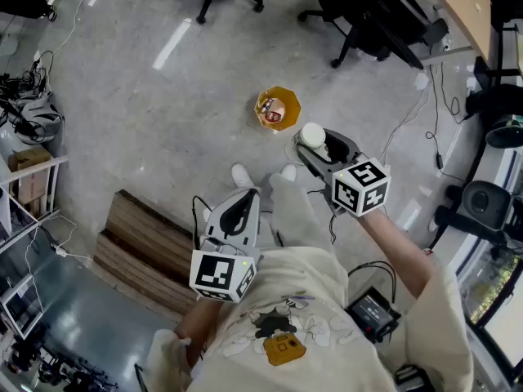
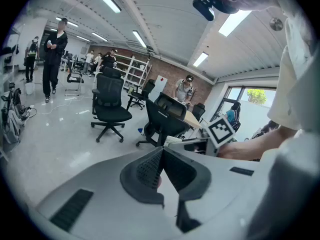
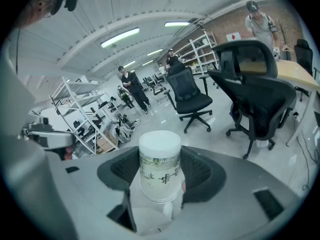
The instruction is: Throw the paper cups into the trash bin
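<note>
1. The grey floor (image 1: pixel 163 121) lies below both grippers and spreads out ahead of them.
2. Black office chairs (image 1: pixel 368 15) stand on that floor well beyond the right gripper's tips. In the right gripper view two of them (image 3: pixel 260 104) rise ahead and to the right of the jaws.
3. A slatted wooden platform (image 1: pixel 147 247) lies on the floor to the left of the left gripper and below it.
4. The right gripper (image 1: pixel 315 141) reaches forward from the person's right hand. Its jaws stand wide, with the pads against the sides of a paper cup. In the right gripper view (image 3: pixel 160 169) the cup fills the gap between the pads.
5. The left gripper (image 1: pixel 239 207) is drawn back near the person's body, behind the right gripper and to its left. In the left gripper view (image 2: pixel 161 154) its jaws meet with nothing between them.
6. The trash bin (image 1: pixel 278 109), orange-yellow and open-topped with litter inside, stands on the floor just past the right gripper's tips and a little to their left.
7. The paper cup (image 1: pixel 312 135) sits at the front of the right gripper's jaws. Its white closed end points away from the gripper, and it has dark print on its side (image 3: pixel 160 171).
</note>
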Available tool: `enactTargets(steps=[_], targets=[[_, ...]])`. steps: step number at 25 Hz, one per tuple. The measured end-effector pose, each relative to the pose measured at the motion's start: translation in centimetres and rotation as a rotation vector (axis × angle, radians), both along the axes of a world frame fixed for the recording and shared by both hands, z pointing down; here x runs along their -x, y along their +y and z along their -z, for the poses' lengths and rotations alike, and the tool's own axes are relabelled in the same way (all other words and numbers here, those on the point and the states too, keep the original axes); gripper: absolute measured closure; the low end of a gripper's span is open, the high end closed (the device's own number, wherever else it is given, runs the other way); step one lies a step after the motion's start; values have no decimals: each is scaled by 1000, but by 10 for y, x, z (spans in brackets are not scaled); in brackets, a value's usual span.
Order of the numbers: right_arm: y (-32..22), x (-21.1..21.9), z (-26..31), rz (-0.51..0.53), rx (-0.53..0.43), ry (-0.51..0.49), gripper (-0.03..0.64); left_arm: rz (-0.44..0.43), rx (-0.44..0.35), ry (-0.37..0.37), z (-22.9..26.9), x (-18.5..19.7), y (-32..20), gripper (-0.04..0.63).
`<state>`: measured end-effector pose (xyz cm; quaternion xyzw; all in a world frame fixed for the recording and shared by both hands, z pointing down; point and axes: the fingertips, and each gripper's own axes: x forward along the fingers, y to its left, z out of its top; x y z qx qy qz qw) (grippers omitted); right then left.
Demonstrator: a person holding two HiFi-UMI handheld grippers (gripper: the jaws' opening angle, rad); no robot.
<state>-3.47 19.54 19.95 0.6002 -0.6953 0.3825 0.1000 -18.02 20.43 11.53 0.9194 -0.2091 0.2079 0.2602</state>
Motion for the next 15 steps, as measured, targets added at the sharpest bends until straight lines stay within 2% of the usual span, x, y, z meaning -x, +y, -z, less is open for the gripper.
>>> enactTargets(steps=[6, 15], targets=[[59, 28, 75, 116, -111, 100, 353, -19, -17, -4, 18, -16, 15, 589], [108, 30, 79, 118, -136, 19, 354, 1, -32, -20, 26, -23, 43, 589]])
